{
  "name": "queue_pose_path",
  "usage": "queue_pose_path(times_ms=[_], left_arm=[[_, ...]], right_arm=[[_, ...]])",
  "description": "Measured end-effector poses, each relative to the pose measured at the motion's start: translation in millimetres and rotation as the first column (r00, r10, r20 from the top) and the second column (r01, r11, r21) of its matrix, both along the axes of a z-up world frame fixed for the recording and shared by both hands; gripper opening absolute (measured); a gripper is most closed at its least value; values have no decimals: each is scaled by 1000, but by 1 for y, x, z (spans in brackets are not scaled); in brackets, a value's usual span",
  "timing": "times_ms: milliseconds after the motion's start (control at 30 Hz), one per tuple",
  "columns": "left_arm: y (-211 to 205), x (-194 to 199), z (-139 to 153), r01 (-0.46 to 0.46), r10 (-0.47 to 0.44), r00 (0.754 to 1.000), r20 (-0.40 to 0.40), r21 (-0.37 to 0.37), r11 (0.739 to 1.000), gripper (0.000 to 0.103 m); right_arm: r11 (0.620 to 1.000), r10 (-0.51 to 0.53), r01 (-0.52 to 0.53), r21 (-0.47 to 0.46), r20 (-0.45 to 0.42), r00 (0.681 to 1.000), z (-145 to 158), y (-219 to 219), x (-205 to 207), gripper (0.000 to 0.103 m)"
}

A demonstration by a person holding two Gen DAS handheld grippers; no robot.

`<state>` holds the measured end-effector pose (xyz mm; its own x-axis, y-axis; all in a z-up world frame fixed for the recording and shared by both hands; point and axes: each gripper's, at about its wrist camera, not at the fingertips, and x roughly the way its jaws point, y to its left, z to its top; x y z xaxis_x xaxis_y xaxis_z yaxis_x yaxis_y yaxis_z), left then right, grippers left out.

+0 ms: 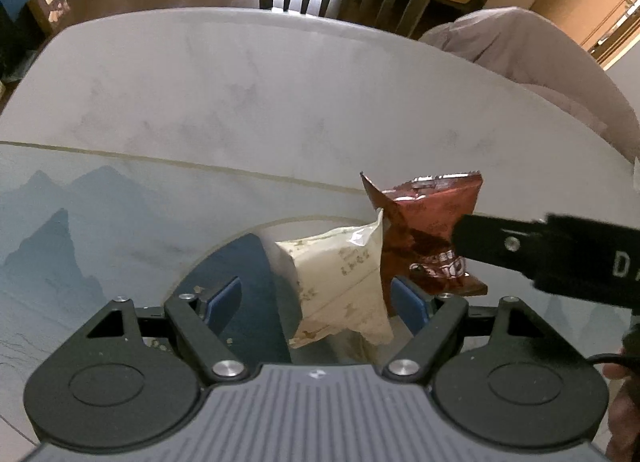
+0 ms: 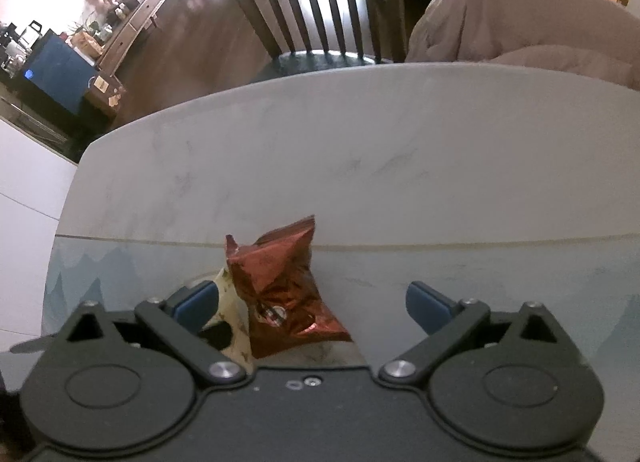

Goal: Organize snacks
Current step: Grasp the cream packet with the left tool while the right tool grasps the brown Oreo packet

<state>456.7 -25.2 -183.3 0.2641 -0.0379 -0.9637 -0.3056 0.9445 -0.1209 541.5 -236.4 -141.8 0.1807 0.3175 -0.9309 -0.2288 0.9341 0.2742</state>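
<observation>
Two snack bags stand together on the bench [image 1: 280, 94], at the near part where a mat printed with blue mountains [image 1: 60, 230] covers the pale top. The cream bag [image 1: 340, 282] leans against the red bag [image 1: 424, 230], the two touching along one side.

The left gripper [image 1: 320, 302] points steeply down with its blue fingers [image 1: 224, 302] spread wide; the cream bag sits in the gap between them, but neither pad presses on it.

The right gripper [image 2: 316, 302] also has its fingers [image 2: 428, 302] wide apart. In its own view the red bag [image 2: 280, 290] stands between them, nearer the left finger, untouched; the cream bag [image 2: 230, 302] shows only as a sliver behind that finger.

A dark slatted chair [image 2: 320, 10] stands past the far edge of the bench, beside a seat draped in beige cloth [image 2: 520, 22].
</observation>
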Motion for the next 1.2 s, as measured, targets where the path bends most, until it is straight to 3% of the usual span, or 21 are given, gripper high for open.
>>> queue_pose_path(times_ms=[333, 567, 667, 933, 1200], left_arm=[[3, 3, -21, -23, 22, 1000, -18, -35, 999, 81], [10, -1, -19, -27, 27, 1000, 4, -36, 999, 58], [13, -6, -17, -29, 30, 999, 14, -49, 998, 43], [16, -15, -6, -40, 41, 999, 26, -30, 999, 37], [19, -26, 22, -28, 28, 998, 48, 9, 1000, 36]], right_arm=[[999, 4, -1, 42, -65, 998, -29, 17, 4, 83], [998, -2, 7, 55, -82, 997, -38, 20, 0, 66], [998, -10, 14, 60, -76, 997, -37, 17, -1, 58], [998, -36, 39, 53, -56, 998, -32, 13, -11, 44], [995, -72, 73, 69, -20, 997, -9, 1, -29, 44]])
